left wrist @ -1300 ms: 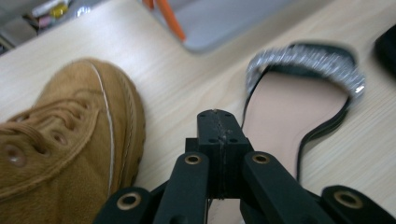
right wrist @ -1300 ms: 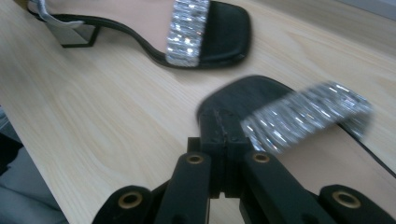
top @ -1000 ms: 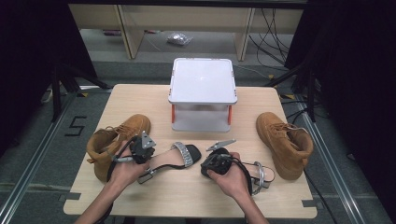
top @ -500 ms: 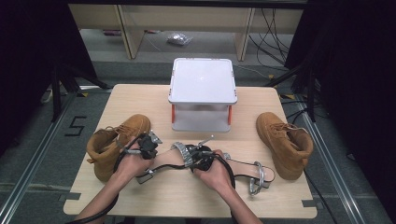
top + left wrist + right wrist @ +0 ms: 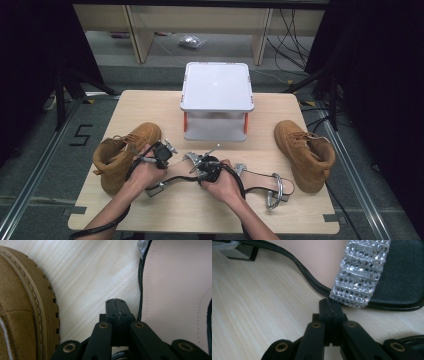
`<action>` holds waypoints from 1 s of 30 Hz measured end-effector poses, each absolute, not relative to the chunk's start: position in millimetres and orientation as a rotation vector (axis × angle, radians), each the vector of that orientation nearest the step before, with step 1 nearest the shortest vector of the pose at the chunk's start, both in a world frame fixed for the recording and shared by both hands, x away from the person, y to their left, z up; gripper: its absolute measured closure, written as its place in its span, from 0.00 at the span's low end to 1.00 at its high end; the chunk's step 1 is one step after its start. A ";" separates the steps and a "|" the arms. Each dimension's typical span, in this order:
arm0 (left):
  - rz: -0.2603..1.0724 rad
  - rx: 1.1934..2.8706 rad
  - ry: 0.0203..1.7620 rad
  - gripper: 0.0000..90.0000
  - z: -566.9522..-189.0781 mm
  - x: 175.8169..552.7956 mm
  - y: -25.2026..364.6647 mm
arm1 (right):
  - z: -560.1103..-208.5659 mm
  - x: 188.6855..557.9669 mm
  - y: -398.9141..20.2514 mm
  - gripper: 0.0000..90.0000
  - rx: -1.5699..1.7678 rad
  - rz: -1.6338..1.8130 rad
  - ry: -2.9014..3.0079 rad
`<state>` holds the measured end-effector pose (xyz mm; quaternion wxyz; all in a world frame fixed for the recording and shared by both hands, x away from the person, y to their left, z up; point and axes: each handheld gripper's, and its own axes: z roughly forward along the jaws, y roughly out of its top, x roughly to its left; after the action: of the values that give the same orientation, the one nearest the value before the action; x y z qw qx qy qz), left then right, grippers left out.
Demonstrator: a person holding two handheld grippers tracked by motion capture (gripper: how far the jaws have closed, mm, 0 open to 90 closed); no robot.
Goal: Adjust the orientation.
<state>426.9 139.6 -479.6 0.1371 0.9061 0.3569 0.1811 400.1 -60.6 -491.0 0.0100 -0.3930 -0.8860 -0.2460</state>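
My table [image 5: 150, 107] carries a raised stand [image 5: 216, 86] at the far middle. One boot [image 5: 122, 154] lies at the left, the other boot [image 5: 306, 151] at the right. Between them, nearer me, two sandals: one [image 5: 172, 180] just beside the left boot, the other [image 5: 265, 184] right of it, near the right boot.

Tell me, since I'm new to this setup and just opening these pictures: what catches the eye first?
Two tan boots, one at the table's left edge and one at its right, flank a white stand at the back middle. Nearer the person lie two black sandals with glittery straps, one between the hands and one to the right. The left tool and right tool, both shut, meet at the first sandal.
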 end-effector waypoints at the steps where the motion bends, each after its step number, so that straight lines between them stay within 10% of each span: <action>1: 0.500 2.621 1.040 1.00 -479.3 428.0 140.4 | -491.0 400.7 -60.2 1.00 -1.231 -0.766 -2.765; 12: 0.143 2.600 1.031 1.00 -482.5 414.4 135.9 | -490.7 410.9 -64.2 1.00 -1.308 -0.779 -2.776; 30: 0.044 2.476 1.002 1.00 -489.2 390.9 111.9 | -483.8 419.1 -65.6 1.00 -1.385 -0.807 -2.747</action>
<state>390.9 111.9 -489.2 0.2328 0.9013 0.3649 0.0160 419.1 -65.6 -483.8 -0.0193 -0.4354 -0.8635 -0.2536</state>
